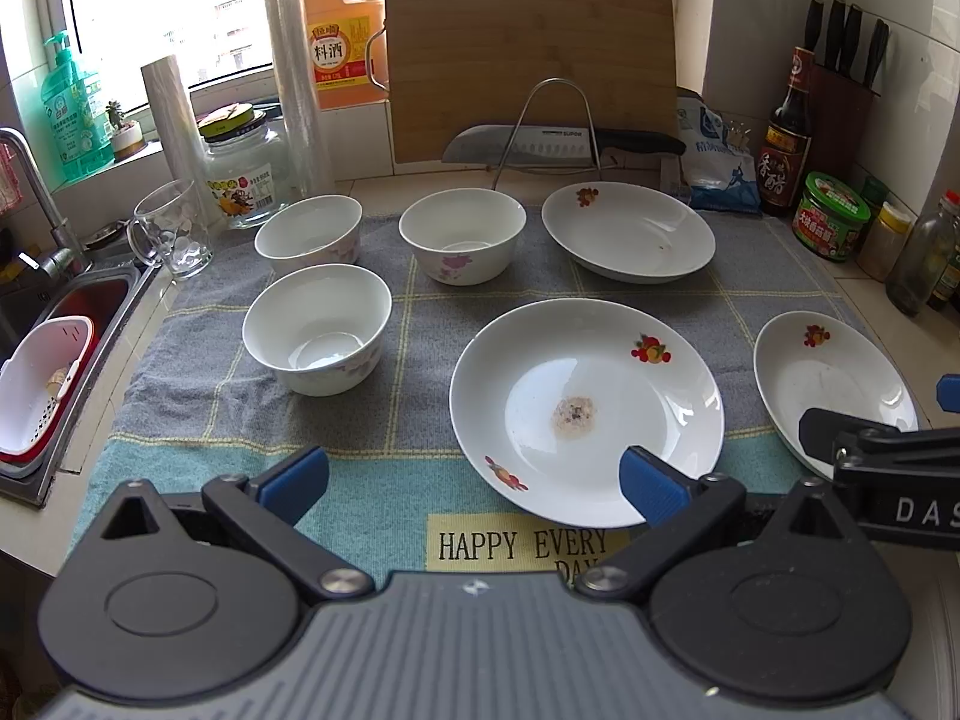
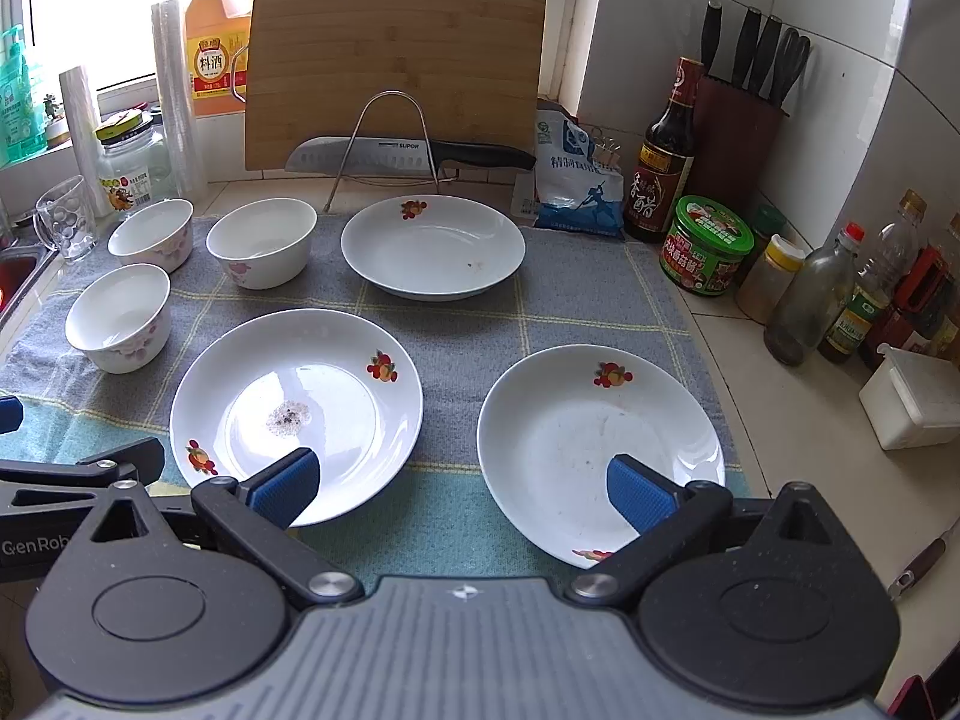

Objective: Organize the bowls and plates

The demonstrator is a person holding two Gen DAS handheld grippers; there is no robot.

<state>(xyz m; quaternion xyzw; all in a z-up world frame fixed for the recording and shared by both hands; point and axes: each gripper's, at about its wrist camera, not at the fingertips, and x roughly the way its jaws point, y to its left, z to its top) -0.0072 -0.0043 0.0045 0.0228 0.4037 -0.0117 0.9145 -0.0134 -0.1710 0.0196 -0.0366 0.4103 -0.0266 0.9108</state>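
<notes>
We take the centre plate (image 1: pixel 587 412) as our landmark; it lies on the grey-and-teal mat (image 1: pixel 414 324) and carries a small dried residue patch in its well, with fruit prints on the rim. Behind it sits a second plate (image 1: pixel 628 231), holding only a tiny speck. To its right lies a third plate (image 2: pixel 600 450), faintly smeared and speckled inside. Left of the centre plate stands the near bowl (image 1: pixel 318 327), nothing visible in it; behind that, the left bowl (image 1: pixel 309 234) and the middle bowl (image 1: pixel 462 235), both showing bare white interiors. All six pieces sit apart, none stacked. Our left gripper (image 1: pixel 474 483) hovers just in front of the centre plate, fingers spread wide, the right pad over the plate's near rim, gripping nothing. Our right gripper (image 2: pixel 462 489) hovers in front, between the centre plate and the third plate, also spread wide, one pad over each rim, holding nothing. Far left of the centre plate, a sink (image 1: pixel 78 300) holds a red-and-white basket (image 1: pixel 42 384) with a small pale item we cannot identify. Behind the bowls stand a glass mug (image 1: pixel 171 231) and a jar (image 1: pixel 246 171) with pale contents. Behind the second plate, a knife (image 1: pixel 564 141) rests against a cutting board (image 1: pixel 534 54).
</notes>
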